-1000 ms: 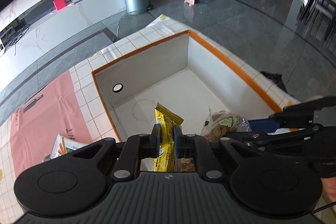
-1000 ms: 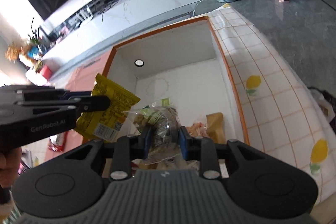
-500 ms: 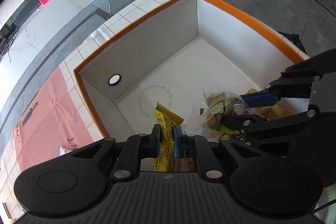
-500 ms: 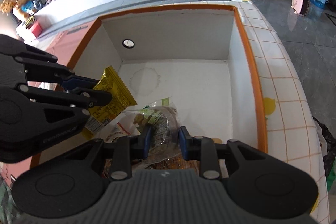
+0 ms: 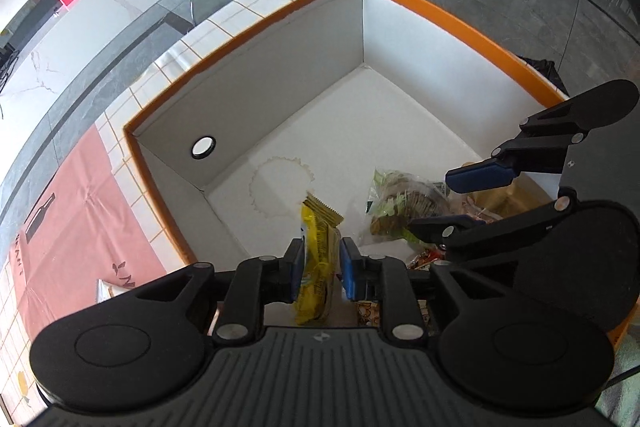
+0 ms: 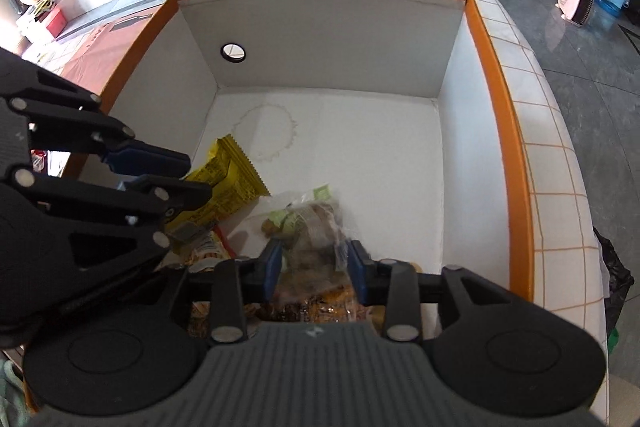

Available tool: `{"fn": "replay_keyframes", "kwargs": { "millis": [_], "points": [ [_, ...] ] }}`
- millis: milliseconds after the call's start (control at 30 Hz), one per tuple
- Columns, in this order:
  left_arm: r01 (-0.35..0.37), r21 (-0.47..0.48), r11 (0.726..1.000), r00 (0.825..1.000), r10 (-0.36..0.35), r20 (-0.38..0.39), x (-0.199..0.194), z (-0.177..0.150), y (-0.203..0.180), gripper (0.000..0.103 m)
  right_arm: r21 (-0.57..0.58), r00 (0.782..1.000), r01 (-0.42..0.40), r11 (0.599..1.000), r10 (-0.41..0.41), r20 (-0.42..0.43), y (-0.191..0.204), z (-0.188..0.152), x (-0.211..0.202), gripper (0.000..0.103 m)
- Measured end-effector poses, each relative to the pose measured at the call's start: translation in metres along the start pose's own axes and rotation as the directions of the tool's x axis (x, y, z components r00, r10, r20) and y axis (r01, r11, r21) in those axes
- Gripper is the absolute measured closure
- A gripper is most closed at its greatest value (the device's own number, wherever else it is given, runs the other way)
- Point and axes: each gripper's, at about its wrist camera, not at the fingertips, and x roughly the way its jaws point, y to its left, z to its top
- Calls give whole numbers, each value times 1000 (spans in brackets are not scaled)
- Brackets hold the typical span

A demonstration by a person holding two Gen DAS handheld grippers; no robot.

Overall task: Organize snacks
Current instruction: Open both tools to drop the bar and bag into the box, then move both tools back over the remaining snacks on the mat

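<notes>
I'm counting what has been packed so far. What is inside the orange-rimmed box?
Inside the box: a yellow packet and a clear bag of snacks, each between opening jaws. More wrappers lie nearer, partly hidden by the grippers.

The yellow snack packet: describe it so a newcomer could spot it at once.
Find the big orange-rimmed box with white walls on the tiled tablecloth. Near its front left corner, the yellow packet sits between the left gripper's just-opened jaws. Unlike the clear bag of brown snacks beside it, it is opaque yellow with a zigzag edge.
</notes>
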Motion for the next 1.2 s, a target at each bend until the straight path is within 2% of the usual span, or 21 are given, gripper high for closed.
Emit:
{"fn": "replay_keyframes", "kwargs": {
  "millis": [67,133,200,267,367,500,633,800,967,1067,1200],
  "points": [
    [11,-24,1000,999,-10,42,-14,-5,4,73,2,1000,20,1000,-20,15,3,-1,-6,66],
    [31,-44,999,995,-27,99,-35,-10,8,72,6,999,32,999,-32,39,4,-3,-17,59],
    [47,-54,997,986,-38,161,-61,-15,13,67,10,997,45,999,-46,64,8,-4,-32,58],
    [44,-72,996,973,-26,230,-93,-24,19,58,34,994,52,998,-55,95,11,-5,-49,57],
    [36,-117,992,953,1,302,-131,-42,29,54,69,986,25,997,-36,162,22,-9,-77,55],
    [48,-194,980,938,22,345,-163,-76,41,53,93,963,-23,995,-3,269,44,-24,-111,52],
    [29,-284,958,932,77,353,-175,-110,55,53,96,936,-51,994,14,352,74,-46,-126,52],
    [-21,-319,948,930,136,341,-183,-143,74,53,94,904,-115,989,65,422,110,-70,-131,52],
    [-54,-422,905,929,201,312,-189,-176,99,48,77,875,-143,987,90,476,145,-86,-130,52],
    [-52,-471,880,930,215,298,-188,-199,110,45,57,872,-143,988,98,479,168,-94,-122,52],
    [-46,-513,857,938,214,274,-180,-223,125,43,20,886,-135,991,111,450,196,-99,-105,52]
  ]
}}
